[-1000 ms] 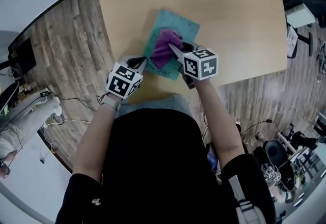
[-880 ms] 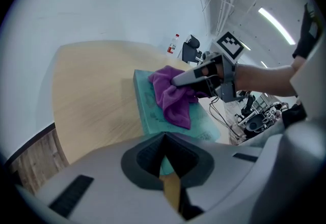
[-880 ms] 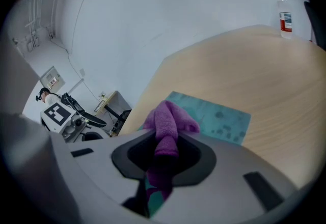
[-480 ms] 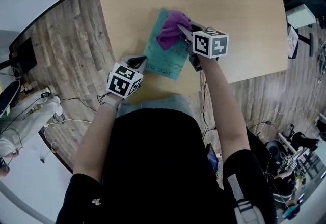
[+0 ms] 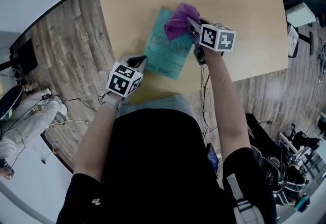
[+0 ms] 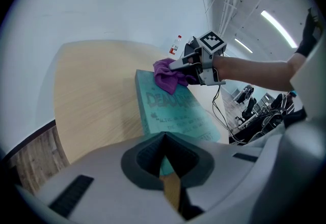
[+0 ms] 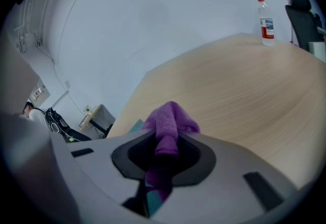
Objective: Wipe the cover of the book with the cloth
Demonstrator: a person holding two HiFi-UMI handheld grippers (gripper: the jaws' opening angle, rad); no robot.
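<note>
Lettering on the cover of the teal book [image 5: 164, 47] is partly under the purple cloth [image 5: 180, 18] and too skewed to read in full. The cloth also covers the book's far right corner. In the right gripper view only a thin teal sliver of the book shows beside and below the tongs. The person's torso and arms fill the lower half of the head view. The left tongs [image 5: 138, 60] are clenched down to a narrow slit on the book's near left corner; in the left gripper view a strip of teal cover and a strip of wood show in that slit. The right tongs [image 5: 193, 25] are closed on the cloth. A bunched fold is pinched between them, and its loose end bulges out in front and rests on the far end of the cover, near the book's right edge. The book lies flat on the light wooden bench [image 5: 239, 9], turned at a slant to the person and close to the bench's near edge. The two tongs are well apart, at opposite ends of the book. A plastic bottle [image 7: 264, 14] with a red cap and label stands upright at the far end of the bench, well away from the book. A dark chair [image 7: 301, 6] stands beyond it at the right. Cables trail across the wood-plank floor [image 5: 66, 50] beside the bench.
</note>
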